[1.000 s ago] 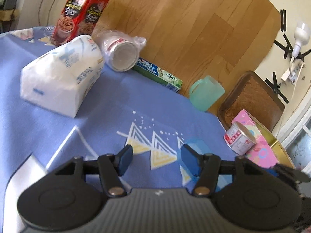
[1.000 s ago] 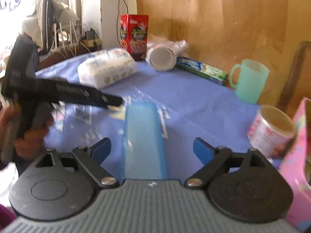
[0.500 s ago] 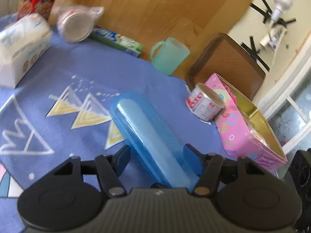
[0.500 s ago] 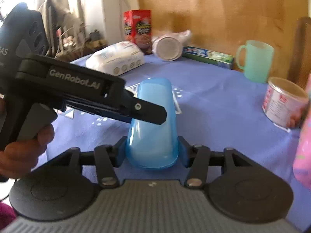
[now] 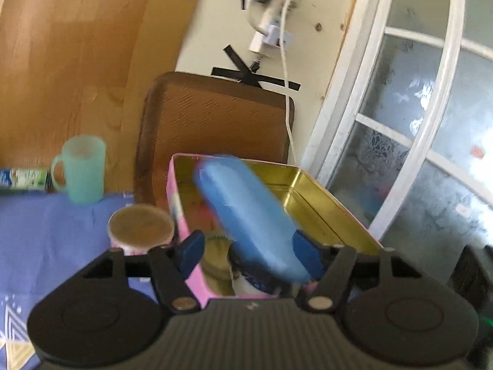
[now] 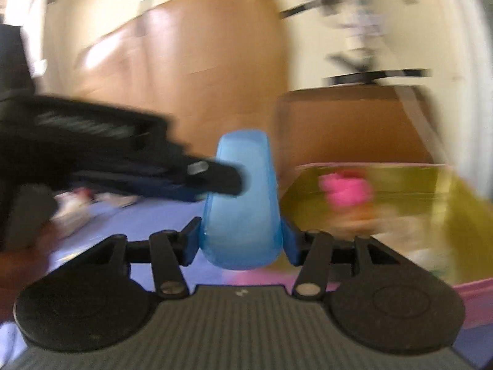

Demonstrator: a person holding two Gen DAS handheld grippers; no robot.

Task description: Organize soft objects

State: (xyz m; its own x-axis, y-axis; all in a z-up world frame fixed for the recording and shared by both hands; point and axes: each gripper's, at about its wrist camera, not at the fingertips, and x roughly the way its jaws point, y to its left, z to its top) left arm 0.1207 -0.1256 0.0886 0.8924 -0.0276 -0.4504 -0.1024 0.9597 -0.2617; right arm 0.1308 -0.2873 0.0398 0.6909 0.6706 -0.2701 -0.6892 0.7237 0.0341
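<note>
The long translucent blue plastic case with rounded ends (image 6: pixel 243 209) sits between the blue pads of the right gripper (image 6: pixel 242 243), which press on both of its sides; it is clamped there and points away toward twelve o'clock. In the right wrist view the left gripper's black body (image 6: pixel 101 154) reaches in from nine o'clock, its tip touching the case's upper left side, with a hand (image 6: pixel 21 246) partly visible below it at eight o'clock.

In the left wrist view the same blue case (image 5: pixel 249 219) runs slantwise from eleven o'clock down to five o'clock, blurred by motion. The left gripper (image 5: pixel 246 251) has its jaws opening: the right-hand pad lies against the case, while the left-hand pad stands clear of it with a gap between. The case hangs above the open pink rectangular tin with a gold inner lining (image 5: pixel 323 206), which lies at the table's edge toward one o'clock; some small things lie inside it, too blurred to name, one of them bright pink (image 6: pixel 345 188).

On the blue patterned tablecloth (image 5: pixel 46 234) at nine o'clock stands a round white can with a tan lid (image 5: pixel 140 226), just beside the tin's pink wall. Beyond it at ten o'clock stands a pale green plastic mug (image 5: pixel 81 168), and a green and white carton (image 5: pixel 23 178) lies beside the mug. A brown woven chair back (image 5: pixel 215 117) rises behind the tin.
</note>
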